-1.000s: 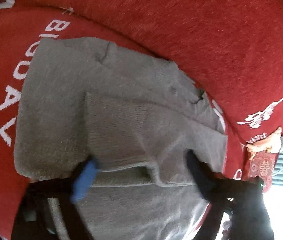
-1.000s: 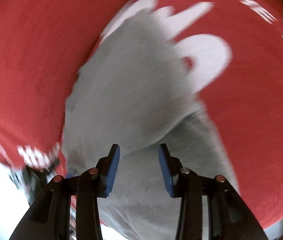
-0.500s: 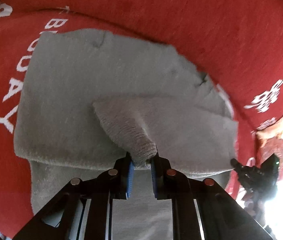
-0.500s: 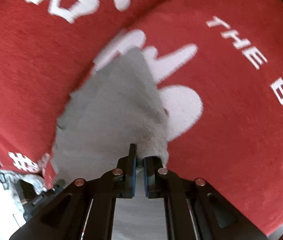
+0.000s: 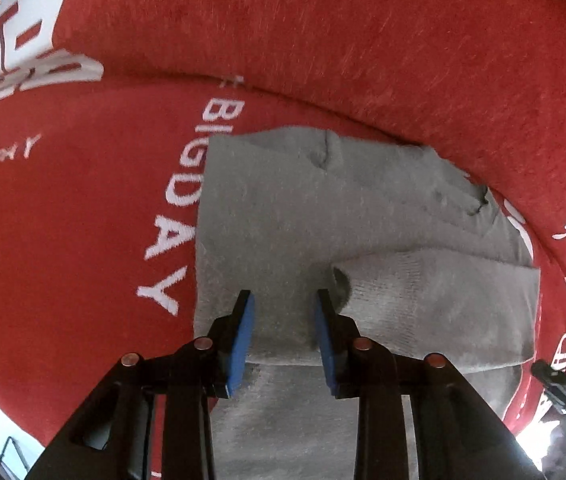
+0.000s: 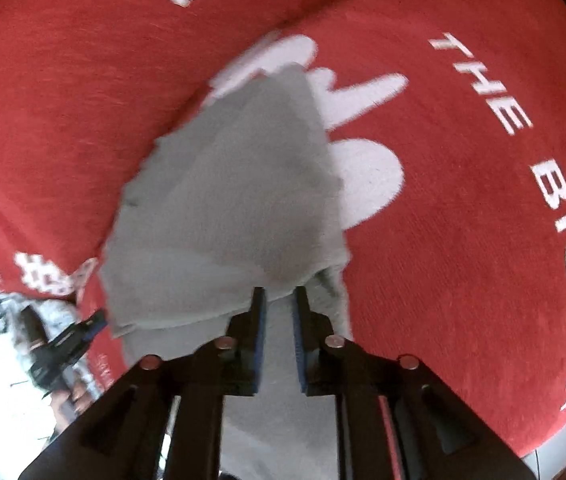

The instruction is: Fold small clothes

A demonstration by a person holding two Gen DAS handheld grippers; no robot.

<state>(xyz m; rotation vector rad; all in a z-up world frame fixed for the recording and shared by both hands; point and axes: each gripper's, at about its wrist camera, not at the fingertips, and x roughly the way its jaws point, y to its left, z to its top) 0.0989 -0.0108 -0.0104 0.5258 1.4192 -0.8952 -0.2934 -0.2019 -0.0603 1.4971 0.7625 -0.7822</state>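
Left wrist view: one grey knitted garment (image 5: 323,216) lies folded on a red plush cover with white lettering (image 5: 83,240). The left gripper (image 5: 285,304) is opening, holding nothing.

Right wrist view: the same garment (image 6: 223,200); the right gripper (image 6: 279,298) is opening, gripping nothing.

Support: a red plush seat cover with white printed lettering (image 5: 63,216), stretched over a cushioned seat; a matching red backrest (image 5: 363,32) rises behind it. Lettering reads "THE BIGDAY" (image 6: 555,200), curving along one side, with large white shapes (image 6: 363,168) nearby.

Directly on the seat: a small grey knitted garment (image 5: 283,208), folded, lying flat, one ribbed sleeve (image 5: 435,300) laid across its top. It partly covers the white shapes and touches the lettering's edge.
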